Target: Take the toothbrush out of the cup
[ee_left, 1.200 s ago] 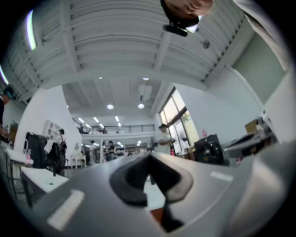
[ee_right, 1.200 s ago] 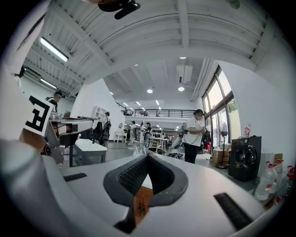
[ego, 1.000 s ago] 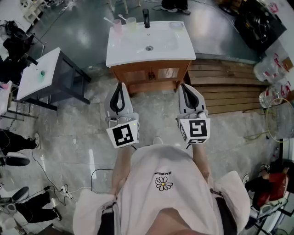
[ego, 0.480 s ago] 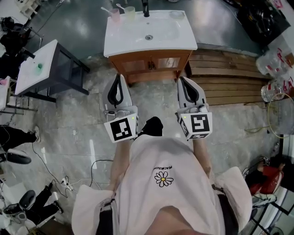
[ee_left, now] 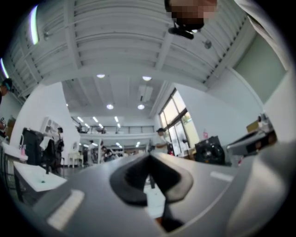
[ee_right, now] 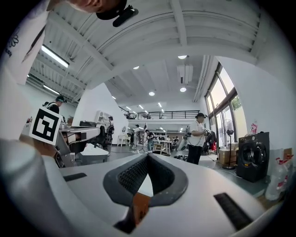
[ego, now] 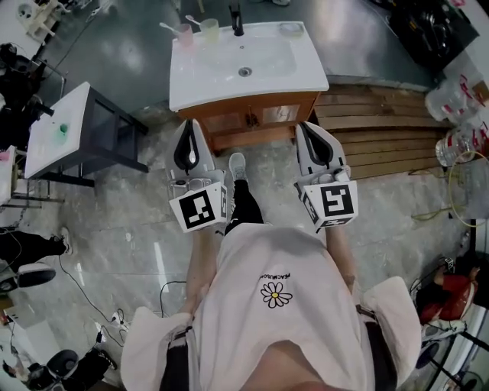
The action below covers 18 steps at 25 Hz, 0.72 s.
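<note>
Both grippers are pointing ahead and carrying nothing: the left gripper [ego: 191,124] and the right gripper [ego: 303,127] are each holding their jaws pressed together on empty air, as each gripper's own view is showing. They are hanging well short of the white washbasin [ego: 302,72], in front of its wooden cabinet [ego: 229,118].

The task's things are sitting at the far left corner of the basin top, left of the black tap [ego: 238,19]: a pink cup [ego: 184,34] and, just beside it, a pale green cup [ego: 209,30]. A thin white toothbrush [ego: 169,27] is leaning out of the pink cup toward the left, and a second toothbrush [ego: 193,20] is leaning the same way out of the green one. Which of the two is meant, I cannot tell.

From this far off, either brush is looking like a light, stiff plastic stick, probably smooth and perhaps wet, so it is likely to slip or swivel in a loose pinch. I am judging the best hold to be on the bare handle above the rim, pinched across its narrow sides and drawn out along its own lean. The cups are looking light as well and are likely to tip or skid if the brush drags on the rim, so steadying the cup with the other gripper would be helping. The jaws are needing to open first
</note>
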Tool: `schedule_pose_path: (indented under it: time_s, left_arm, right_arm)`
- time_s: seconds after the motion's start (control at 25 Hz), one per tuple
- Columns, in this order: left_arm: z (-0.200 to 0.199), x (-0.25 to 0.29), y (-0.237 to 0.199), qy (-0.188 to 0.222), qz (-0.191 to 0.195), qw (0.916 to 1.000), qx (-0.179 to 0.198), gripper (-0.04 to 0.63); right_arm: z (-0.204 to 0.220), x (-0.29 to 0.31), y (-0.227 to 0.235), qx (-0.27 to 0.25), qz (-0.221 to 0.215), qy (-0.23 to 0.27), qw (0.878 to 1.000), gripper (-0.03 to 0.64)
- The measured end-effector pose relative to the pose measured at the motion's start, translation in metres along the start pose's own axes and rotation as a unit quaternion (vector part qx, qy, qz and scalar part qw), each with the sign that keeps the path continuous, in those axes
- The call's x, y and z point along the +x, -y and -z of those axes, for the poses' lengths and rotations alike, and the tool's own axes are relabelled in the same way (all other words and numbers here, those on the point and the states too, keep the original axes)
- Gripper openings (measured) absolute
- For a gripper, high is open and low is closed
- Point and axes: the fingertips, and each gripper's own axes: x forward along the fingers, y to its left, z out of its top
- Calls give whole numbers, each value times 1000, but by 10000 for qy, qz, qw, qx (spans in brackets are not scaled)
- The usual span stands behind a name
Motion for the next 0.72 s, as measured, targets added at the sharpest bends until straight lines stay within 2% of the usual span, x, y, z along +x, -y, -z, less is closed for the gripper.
schedule_pose_path:
  time_s: [0.28,0.72]
  left_arm:
    - [9,88,-29,120,118,9998,-125,5]
    - [44,244,-109,136,315,9989,-329,5]
  right_arm:
    - [-12,84,25,-89,90,96,9999,0]
    - [-22,290,23,133,-193,16,9997,0]
